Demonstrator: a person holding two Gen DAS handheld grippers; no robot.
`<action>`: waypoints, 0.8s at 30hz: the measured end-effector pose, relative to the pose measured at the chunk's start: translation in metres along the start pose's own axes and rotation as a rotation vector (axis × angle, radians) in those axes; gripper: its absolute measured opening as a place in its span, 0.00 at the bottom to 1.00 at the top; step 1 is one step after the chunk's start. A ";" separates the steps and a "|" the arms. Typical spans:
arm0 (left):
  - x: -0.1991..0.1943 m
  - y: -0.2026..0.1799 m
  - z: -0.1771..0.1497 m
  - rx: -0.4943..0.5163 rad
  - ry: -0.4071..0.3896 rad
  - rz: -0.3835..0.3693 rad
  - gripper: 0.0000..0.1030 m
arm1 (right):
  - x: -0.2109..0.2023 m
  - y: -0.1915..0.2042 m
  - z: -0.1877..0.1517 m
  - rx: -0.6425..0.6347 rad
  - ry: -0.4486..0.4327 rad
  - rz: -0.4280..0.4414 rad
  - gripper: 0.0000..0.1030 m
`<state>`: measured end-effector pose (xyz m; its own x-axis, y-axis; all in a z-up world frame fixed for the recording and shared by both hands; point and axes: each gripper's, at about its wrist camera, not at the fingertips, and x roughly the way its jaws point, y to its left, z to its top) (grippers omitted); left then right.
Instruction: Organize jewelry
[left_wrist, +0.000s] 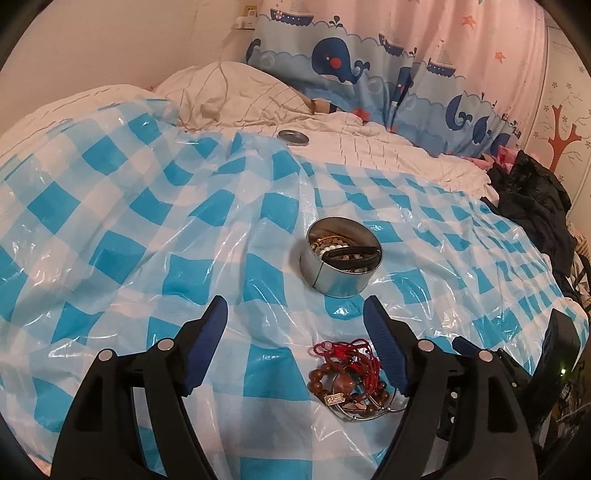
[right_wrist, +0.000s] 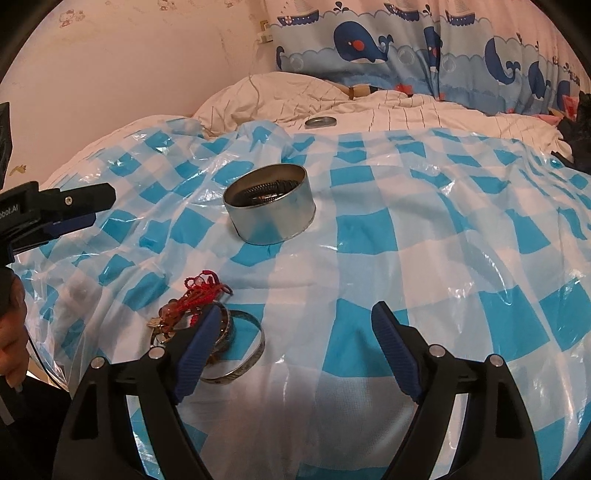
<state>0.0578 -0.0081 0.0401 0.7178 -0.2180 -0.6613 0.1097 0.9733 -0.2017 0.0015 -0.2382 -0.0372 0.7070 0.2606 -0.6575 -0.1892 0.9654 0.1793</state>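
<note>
While both claws gape empty, beads (left_wrist: 352, 384) lie — seemingly untouched — near tin (left_wrist: 340, 264)

A round metal tin (left_wrist: 338, 264) holding bracelets stood on the checked plastic sheet (left_wrist: 147, 236) covering the bed. A heap of wooden-bead and red-cord jewellery (left_wrist: 349, 376) lay nearer the cameras. The round metal lid (left_wrist: 293, 137) lay behind the tin, before the pillow (left_wrist: 236, 92).

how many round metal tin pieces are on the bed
2. The open tin holding jewelry stands on the checkered plastic sheet, beyond the loose jewelry pile. Its flat lid lies farther back on the white bedding. Others may be hidden.
</note>
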 end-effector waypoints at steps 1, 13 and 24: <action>0.001 -0.001 0.000 0.004 0.002 0.000 0.71 | 0.001 -0.001 0.000 0.003 0.001 0.001 0.78; 0.005 -0.006 -0.001 0.019 0.010 0.002 0.71 | 0.005 0.000 -0.003 0.008 0.011 0.007 0.78; 0.005 -0.006 -0.001 0.019 0.011 0.003 0.71 | 0.010 0.003 -0.005 0.004 0.030 0.007 0.78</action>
<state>0.0596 -0.0147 0.0371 0.7107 -0.2158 -0.6696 0.1208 0.9751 -0.1861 0.0051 -0.2329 -0.0471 0.6850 0.2675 -0.6777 -0.1911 0.9636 0.1872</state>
